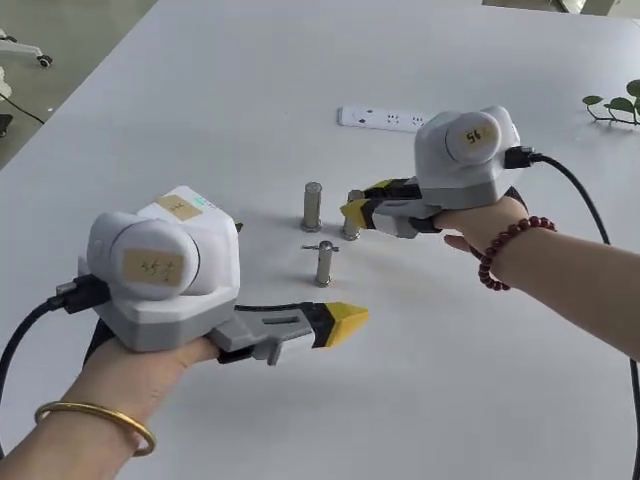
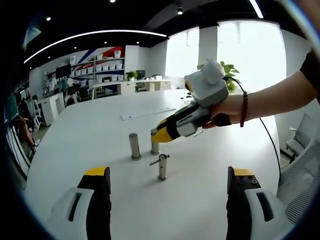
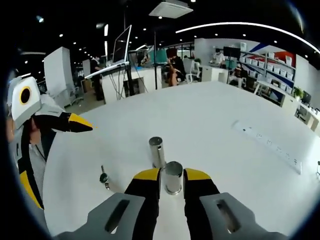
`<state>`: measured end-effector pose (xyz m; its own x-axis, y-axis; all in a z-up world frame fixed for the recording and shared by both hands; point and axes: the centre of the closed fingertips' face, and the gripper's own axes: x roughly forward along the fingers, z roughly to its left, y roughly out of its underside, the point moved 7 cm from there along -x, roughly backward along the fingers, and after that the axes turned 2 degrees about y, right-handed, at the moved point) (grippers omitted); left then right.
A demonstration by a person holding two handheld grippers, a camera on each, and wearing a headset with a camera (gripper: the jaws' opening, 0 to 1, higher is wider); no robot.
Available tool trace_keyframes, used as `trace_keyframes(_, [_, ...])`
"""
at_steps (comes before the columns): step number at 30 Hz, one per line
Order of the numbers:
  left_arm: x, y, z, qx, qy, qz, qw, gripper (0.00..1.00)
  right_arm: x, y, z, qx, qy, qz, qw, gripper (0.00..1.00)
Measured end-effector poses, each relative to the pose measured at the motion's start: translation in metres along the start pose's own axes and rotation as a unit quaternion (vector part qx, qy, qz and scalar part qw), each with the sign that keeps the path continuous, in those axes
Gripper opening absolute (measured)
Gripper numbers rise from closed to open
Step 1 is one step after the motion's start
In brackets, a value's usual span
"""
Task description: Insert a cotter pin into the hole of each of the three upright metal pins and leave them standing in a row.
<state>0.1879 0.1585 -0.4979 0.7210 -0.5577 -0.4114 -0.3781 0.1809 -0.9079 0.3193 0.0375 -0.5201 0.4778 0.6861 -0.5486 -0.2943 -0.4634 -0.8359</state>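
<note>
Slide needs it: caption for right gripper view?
Right tool straddles the near metal pin; a second pin stands just behind.

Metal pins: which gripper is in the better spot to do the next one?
Right, probably. The right gripper has its jaws tight on both sides of a bare pin. The left gripper hangs open, back from the pins, nearest the finished pin that has its cotter pin in.
</note>
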Motion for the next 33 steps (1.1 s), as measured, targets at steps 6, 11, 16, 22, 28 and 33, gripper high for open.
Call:
trace_keyframes(6, [-0.002, 0.002, -0.001, 0.009, 0.002, -0.001, 1.0, 0.99, 0.0, 0.003, 0.0, 0.027, 0.004, -0.011, 0.9996, 0.09])
trace_keyframes(11, [-0.002, 0.003, 0.0, 0.006, 0.001, -0.004, 1.0, 0.99, -0.001, 0.002, 0.001, 0.02, 0.006, -0.012, 0.9997, 0.09])
trace_keyframes(16, [-0.001, 0.004, 0.003, 0.006, 0.0, -0.005, 1.0, 0.99, -0.001, 0.002, 0.0, 0.019, 0.006, -0.014, 0.9997, 0.08])
trace_keyframes(22, [-0.001, 0.004, 0.005, 0.008, 0.001, 0.0, 1.0, 0.99, -0.001, 0.001, 0.0, 0.007, 0.008, -0.01, 0.9999, 0.08])
trace_keyframes(28, [0.0, 0.005, 0.004, 0.036, -0.003, 0.013, 0.9993, 0.99, -0.003, 0.002, 0.001, 0.001, 0.009, -0.011, 0.9999, 0.08])
trace_keyframes(33, [0.001, 0.004, 0.003, 0.032, -0.002, 0.009, 0.9994, 0.99, -0.011, 0.005, 0.0, -0.007, 0.017, -0.006, 0.9998, 0.08])
